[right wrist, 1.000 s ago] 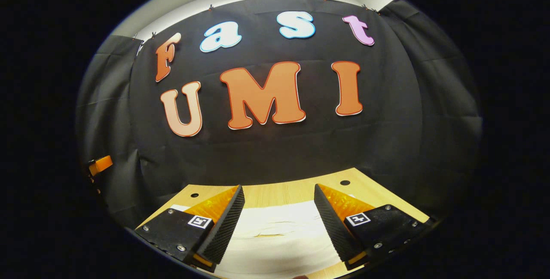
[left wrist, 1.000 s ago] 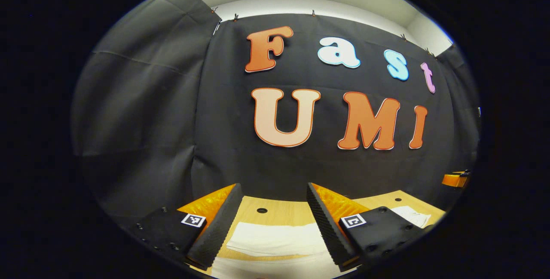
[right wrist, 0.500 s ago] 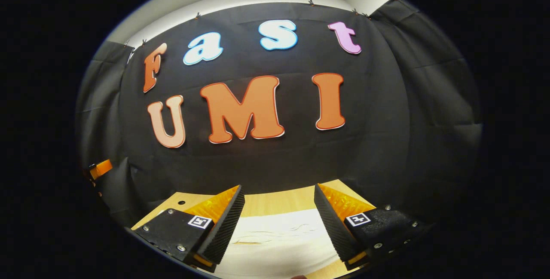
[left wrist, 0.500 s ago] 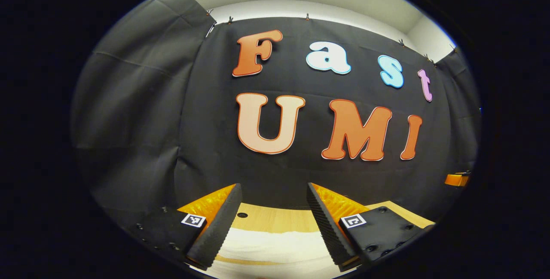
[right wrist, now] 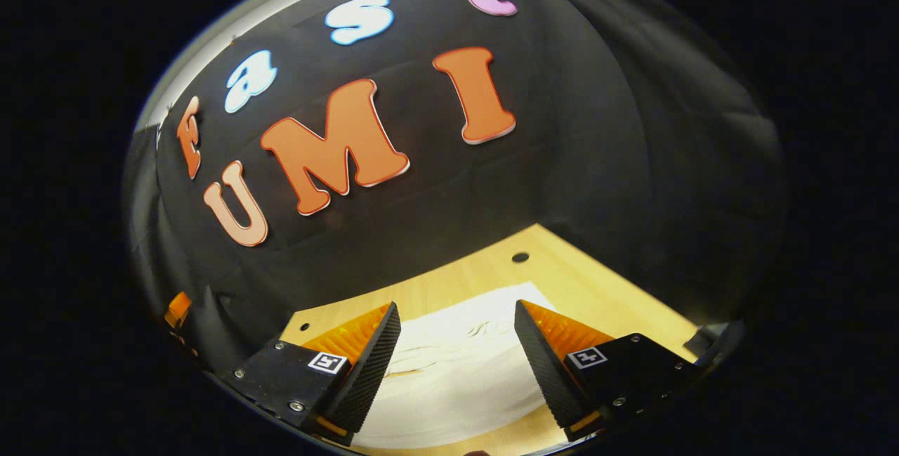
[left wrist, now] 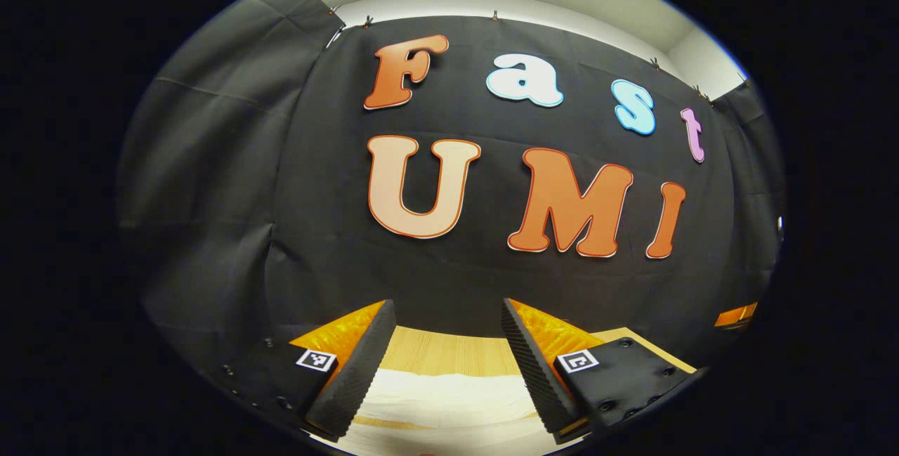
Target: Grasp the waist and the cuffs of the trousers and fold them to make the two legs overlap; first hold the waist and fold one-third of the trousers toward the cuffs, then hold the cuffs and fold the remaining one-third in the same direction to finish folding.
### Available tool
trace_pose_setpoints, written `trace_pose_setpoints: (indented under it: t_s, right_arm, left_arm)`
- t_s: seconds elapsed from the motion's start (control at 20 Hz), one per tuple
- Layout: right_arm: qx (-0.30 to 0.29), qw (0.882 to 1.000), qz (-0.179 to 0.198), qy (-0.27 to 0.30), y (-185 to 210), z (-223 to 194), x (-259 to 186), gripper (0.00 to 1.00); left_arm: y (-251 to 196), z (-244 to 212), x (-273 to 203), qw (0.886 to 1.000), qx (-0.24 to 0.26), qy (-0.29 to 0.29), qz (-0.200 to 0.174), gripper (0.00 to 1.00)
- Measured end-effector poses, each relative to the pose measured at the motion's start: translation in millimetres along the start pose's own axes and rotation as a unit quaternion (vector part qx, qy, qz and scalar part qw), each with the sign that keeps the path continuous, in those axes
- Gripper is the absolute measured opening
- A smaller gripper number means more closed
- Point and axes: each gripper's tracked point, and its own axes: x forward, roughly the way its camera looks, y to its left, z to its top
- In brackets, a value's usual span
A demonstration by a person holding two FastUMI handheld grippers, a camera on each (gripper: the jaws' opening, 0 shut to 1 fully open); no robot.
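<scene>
my left gripper (left wrist: 446,365): jaws apart, nothing between the two fingers. my right gripper (right wrist: 455,365): jaws likewise spread and empty, its view tilted. one pair of white trousers (right wrist: 456,372), lying flat on the one wooden table (right wrist: 597,280), shows beneath both grippers; in the left gripper view the trousers (left wrist: 449,407) sit at the near edge, bare wood beyond. one round hole (right wrist: 520,257) marks the table past the cloth's far edge. behind the table's far edge hangs the black wall cloth (left wrist: 316,231).
</scene>
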Motion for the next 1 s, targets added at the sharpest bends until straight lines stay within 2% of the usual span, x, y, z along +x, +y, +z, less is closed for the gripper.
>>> trace_pose_setpoints:
  t_s: [0.05,0.25,0.55,0.6,0.85,1.0]
  right_arm:
    - [0.023,1.0,-0.011,0.014,-10.1,-9.0,6.8,0.98]
    - [0.106,0.989,-0.059,0.08,-55.1,-59.2,34.1,0.98]
    - [0.17,0.958,-0.135,0.185,-114.3,-149.8,47.9,0.99]
    - [0.179,0.952,-0.145,0.2,-119.8,-162.5,46.3,0.99]
    - [0.236,0.926,-0.162,0.247,-130.4,-204.5,55.9,0.99]
    - [0.24,0.919,-0.174,0.26,-135.4,-215.2,61.0,0.98]
  left_arm:
    - [3.3,3.3,4.9,1.0,-0.001,-0.005,0.001,1.0]
    - [21.7,-2.1,13.7,1.0,0.011,0.002,0.014,0.98]
    - [54.9,-15.5,8.8,0.999,0.023,0.017,0.044,0.98]
    - [58.1,-16.0,9.2,0.999,0.023,0.018,0.046,0.95]
    - [71.5,-19.5,6.9,0.998,0.017,0.022,0.054,0.98]
    - [77.4,-18.2,4.8,0.998,0.017,0.023,0.057,0.98]
